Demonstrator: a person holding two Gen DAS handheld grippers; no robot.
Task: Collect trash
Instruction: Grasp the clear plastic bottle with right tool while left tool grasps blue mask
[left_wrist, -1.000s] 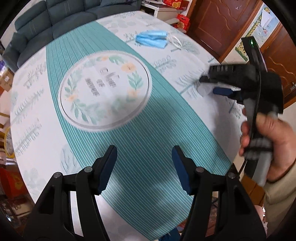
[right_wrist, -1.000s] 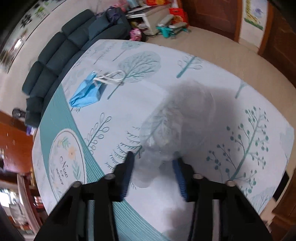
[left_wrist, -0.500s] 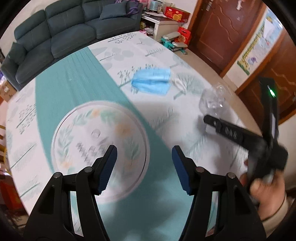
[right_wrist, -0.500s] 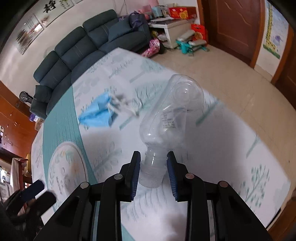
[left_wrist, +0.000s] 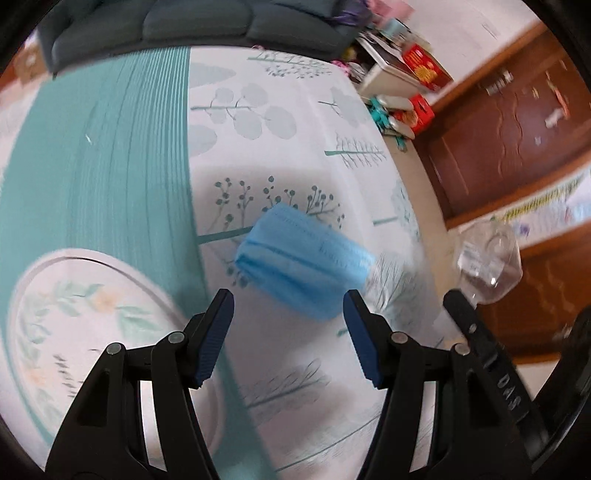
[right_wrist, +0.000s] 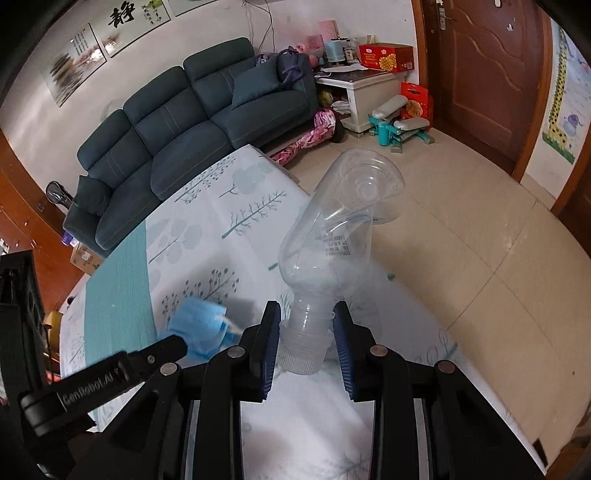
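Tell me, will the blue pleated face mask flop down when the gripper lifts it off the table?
Probably yes. The blue pleated face mask lies soft and folded on the tablecloth, so it should sag and hang from wherever it is pinched. It looks thin, so likely very light. Its white ear loops may dangle. The left gripper is open just short of it, not touching.

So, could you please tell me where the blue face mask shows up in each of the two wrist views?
Left wrist view: the blue face mask lies mid-frame on the tablecloth, just beyond the open left gripper.
Right wrist view: it sits lower left, partly behind the left gripper's finger.
Shared landmark: the clear plastic bottle, held by the right gripper.
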